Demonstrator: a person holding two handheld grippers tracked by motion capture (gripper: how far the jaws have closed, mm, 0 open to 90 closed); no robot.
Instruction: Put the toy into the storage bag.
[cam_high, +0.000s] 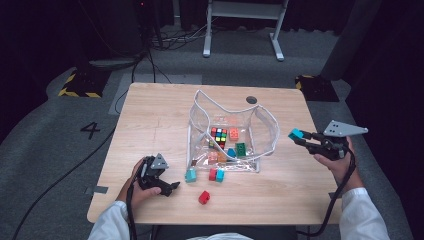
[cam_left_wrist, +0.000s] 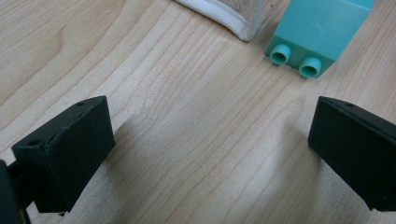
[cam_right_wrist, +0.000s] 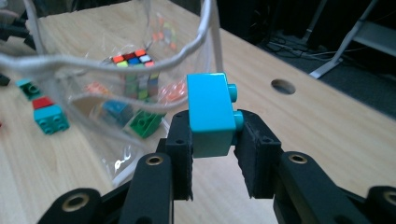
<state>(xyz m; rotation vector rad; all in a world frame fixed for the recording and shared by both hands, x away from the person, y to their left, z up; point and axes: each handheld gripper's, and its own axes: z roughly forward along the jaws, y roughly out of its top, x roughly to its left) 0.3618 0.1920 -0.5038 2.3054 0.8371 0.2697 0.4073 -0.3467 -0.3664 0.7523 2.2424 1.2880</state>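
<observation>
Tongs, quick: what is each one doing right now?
Left tongs: open, holding nothing.
Right tongs: closed on a blue brick.

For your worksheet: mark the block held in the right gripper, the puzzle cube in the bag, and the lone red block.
turquoise block (cam_right_wrist: 210, 105), right gripper view, smooth side face.
puzzle cube (cam_high: 218, 135), high view, top face.
red block (cam_high: 204, 197), high view, top.

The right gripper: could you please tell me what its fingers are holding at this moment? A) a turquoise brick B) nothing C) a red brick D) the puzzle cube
A: in the right gripper view the right gripper has its fingers clamped on a turquoise brick, held up beside the clear bag.
</observation>
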